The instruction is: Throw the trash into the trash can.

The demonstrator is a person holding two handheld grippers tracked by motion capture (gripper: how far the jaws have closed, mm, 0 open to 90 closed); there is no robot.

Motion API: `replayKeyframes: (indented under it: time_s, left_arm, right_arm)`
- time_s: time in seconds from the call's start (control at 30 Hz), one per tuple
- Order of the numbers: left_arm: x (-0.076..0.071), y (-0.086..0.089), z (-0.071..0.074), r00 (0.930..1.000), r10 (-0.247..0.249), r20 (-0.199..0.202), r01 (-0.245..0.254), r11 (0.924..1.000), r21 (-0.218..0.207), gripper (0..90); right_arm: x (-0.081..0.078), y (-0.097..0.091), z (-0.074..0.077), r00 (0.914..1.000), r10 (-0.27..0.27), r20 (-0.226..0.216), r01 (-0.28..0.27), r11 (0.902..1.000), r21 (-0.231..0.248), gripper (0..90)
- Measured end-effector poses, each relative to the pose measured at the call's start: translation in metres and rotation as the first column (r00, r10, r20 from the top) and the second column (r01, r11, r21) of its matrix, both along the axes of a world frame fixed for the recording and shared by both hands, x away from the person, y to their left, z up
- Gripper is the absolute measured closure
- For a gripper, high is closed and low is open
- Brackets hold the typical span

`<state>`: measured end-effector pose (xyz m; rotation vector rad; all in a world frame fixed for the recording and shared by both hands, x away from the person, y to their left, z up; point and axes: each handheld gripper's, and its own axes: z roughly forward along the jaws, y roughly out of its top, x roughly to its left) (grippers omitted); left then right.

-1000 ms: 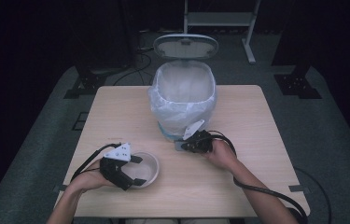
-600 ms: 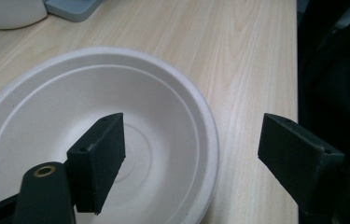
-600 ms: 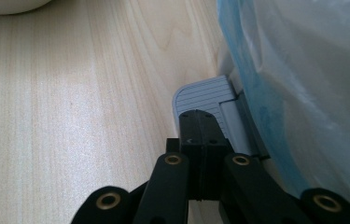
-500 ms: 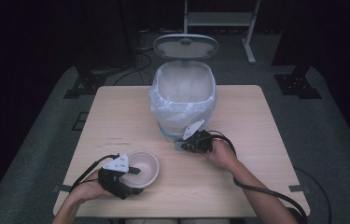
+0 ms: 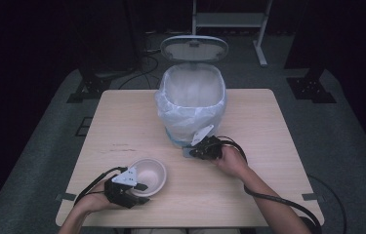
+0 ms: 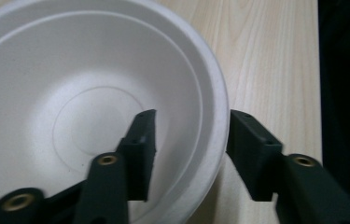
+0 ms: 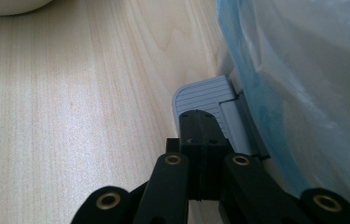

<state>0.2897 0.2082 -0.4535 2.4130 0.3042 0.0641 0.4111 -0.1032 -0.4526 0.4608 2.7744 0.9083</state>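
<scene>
a wooden table [image 5: 122,122] holds a pedal bin [image 5: 193,105], lid up, lined with a pale bag. at the bin's foot, on the person's side, the right gripper [image 5: 196,152] rests its tightly pressed-together jaws on the grey pedal [image 7: 205,100], holding nothing. nearer the person and to the left of the bin sits a white paper bowl [image 5: 147,175]. the left gripper [image 5: 141,192], the nearer hand to it, straddles the bowl's near rim, one jaw inside, one outside. its jaws have just been closing, half spread, and the pads look not yet pressed on the rim between them.
</scene>
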Motion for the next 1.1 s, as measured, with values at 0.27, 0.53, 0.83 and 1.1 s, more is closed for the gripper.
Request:
replayKeyframes:
  time_s: [0.27, 0.53, 0.83, 1.1]
  left_arm:
    - [0.002, 0.004, 0.011, 0.9997, 0.014, 0.022, -0.013, 0.9990, -0.042, 72.8]
    - [0.010, 0.016, 0.033, 0.9989, 0.046, 0.004, -0.046, 0.9940, -0.099, 80.2]
    - [0.016, 0.023, 0.056, 0.9985, 0.054, -0.010, -0.055, 0.9888, -0.139, 82.9]
    - [0.020, 0.032, 0.076, 0.9971, 0.064, -0.042, -0.071, 0.9815, -0.178, 83.0]
  right_arm:
    - [0.001, -0.001, 0.000, 0.9999, -0.008, 0.009, 0.008, 1.0000, -0.002, 90.0]
    - [0.000, 0.000, 0.000, 0.9999, -0.009, 0.012, 0.009, 1.0000, -0.002, 90.0]
    - [0.001, -0.001, 0.000, 0.9999, -0.009, 0.012, 0.009, 1.0000, -0.002, 90.0]
    - [0.001, -0.001, -0.001, 0.9999, 0.008, -0.011, -0.008, 0.9999, 0.011, 90.0]
